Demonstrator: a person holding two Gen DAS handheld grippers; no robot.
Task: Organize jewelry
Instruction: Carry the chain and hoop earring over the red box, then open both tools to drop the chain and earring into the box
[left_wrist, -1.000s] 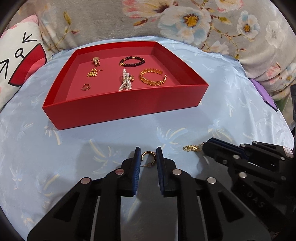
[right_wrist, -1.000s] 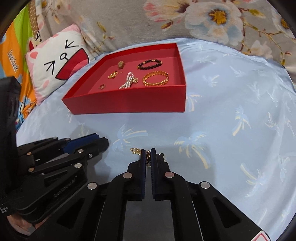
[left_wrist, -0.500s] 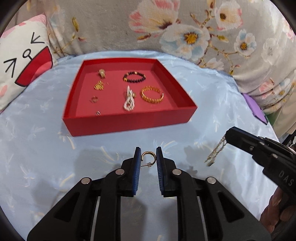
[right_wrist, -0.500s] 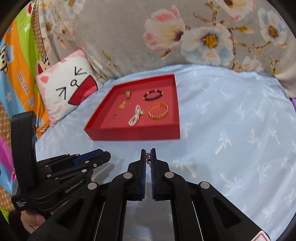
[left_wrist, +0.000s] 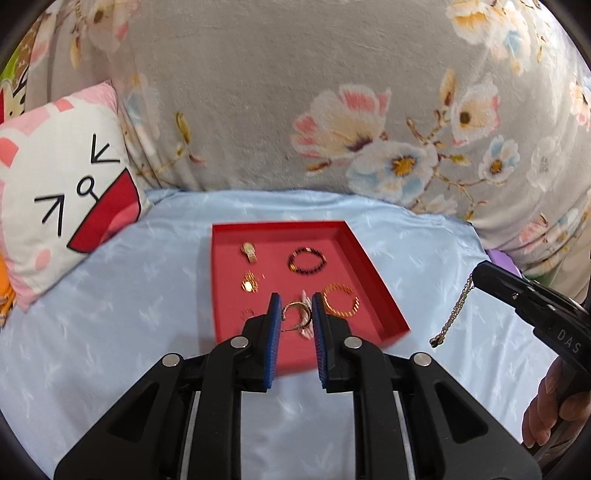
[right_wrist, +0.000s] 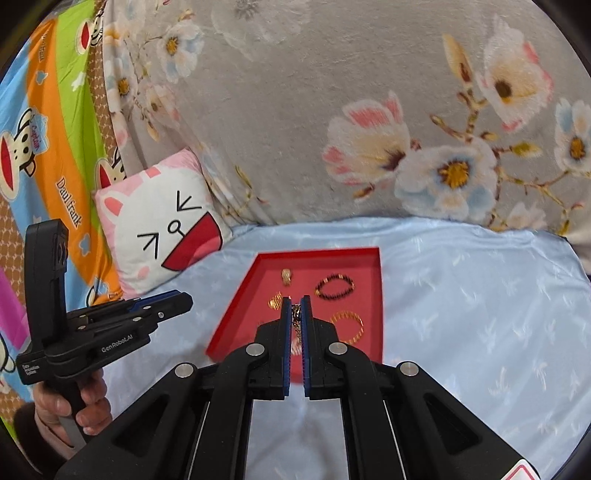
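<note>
A red tray (left_wrist: 221, 280) lies on the light blue cloth and holds a gold bangle (left_wrist: 340, 305), a dark bead bracelet (left_wrist: 306, 261), a gold ring (left_wrist: 249, 252) and a gold pendant (left_wrist: 249, 283). My left gripper (left_wrist: 295, 314) is shut on a gold hoop earring (left_wrist: 295, 314), held high over the tray's near side. My right gripper (right_wrist: 294, 310) is shut on a gold chain (right_wrist: 295, 314), also raised above the tray (right_wrist: 236, 317). In the left wrist view the chain (left_wrist: 452, 317) hangs from the right gripper (left_wrist: 480, 275), right of the tray.
A cat-face pillow (left_wrist: 62, 199) lies left of the tray on the blue cloth (left_wrist: 110, 317). A grey floral blanket (left_wrist: 332, 110) rises behind. A purple object (left_wrist: 502, 260) sits at the far right edge. A colourful cartoon sheet (right_wrist: 48, 129) hangs at the left.
Both grippers have risen high off the cloth, each carrying its piece, and moved toward the tray. The tray now looks smaller and lies beneath the fingertips.
</note>
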